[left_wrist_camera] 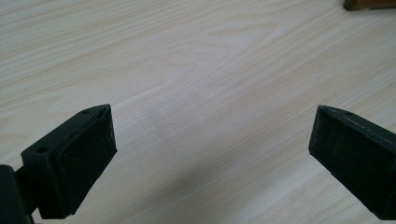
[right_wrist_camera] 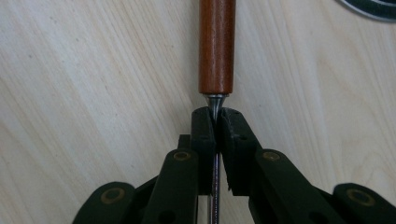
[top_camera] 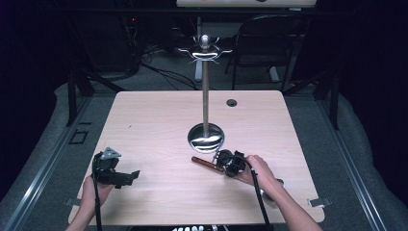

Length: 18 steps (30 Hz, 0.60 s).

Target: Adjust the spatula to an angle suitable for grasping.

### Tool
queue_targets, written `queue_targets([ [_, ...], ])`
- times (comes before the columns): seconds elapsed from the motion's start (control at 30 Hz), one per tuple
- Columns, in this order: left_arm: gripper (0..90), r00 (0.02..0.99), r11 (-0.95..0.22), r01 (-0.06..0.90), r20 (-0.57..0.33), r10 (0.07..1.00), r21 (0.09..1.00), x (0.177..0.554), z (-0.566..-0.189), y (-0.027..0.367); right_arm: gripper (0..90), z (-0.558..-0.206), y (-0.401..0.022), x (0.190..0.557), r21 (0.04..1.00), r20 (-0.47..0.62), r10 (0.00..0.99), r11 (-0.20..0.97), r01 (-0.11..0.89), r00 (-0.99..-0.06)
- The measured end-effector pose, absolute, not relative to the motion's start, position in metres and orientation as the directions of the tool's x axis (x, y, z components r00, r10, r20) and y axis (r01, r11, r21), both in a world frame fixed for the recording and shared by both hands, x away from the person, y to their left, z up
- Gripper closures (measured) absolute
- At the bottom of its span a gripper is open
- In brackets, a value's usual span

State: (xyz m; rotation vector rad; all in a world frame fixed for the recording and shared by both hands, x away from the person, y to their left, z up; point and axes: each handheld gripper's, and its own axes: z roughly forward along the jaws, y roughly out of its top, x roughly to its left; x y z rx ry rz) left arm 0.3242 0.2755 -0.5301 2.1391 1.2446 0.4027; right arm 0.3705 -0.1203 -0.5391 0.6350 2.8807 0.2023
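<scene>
Utensil shaft (right_wrist_camera: 215, 109) in right gripper (right_wrist_camera: 215, 116)

Left hand-held gripper (top_camera: 135, 174) jaws wide apart; right hand-held gripper (right_wrist_camera: 217, 122) jaws apparently clamped together.

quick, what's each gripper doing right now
Left gripper: open, jaws wide apart over bare table, holding nothing.
Right gripper: shut on the metal shank of the wooden-handled utensil, which lies on the table.
</scene>
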Motion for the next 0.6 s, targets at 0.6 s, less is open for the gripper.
queue_targets([
  [0.6, 0.7, 0.508, -0.360, 0.669, -0.048, 0.860, 0.650, 0.3247, -0.5304, 0.2757, 83.4, -0.5438, -0.1193, 0.3737, 0.154, -0.154, 0.427, 0.901, 0.405, -0.891],
])
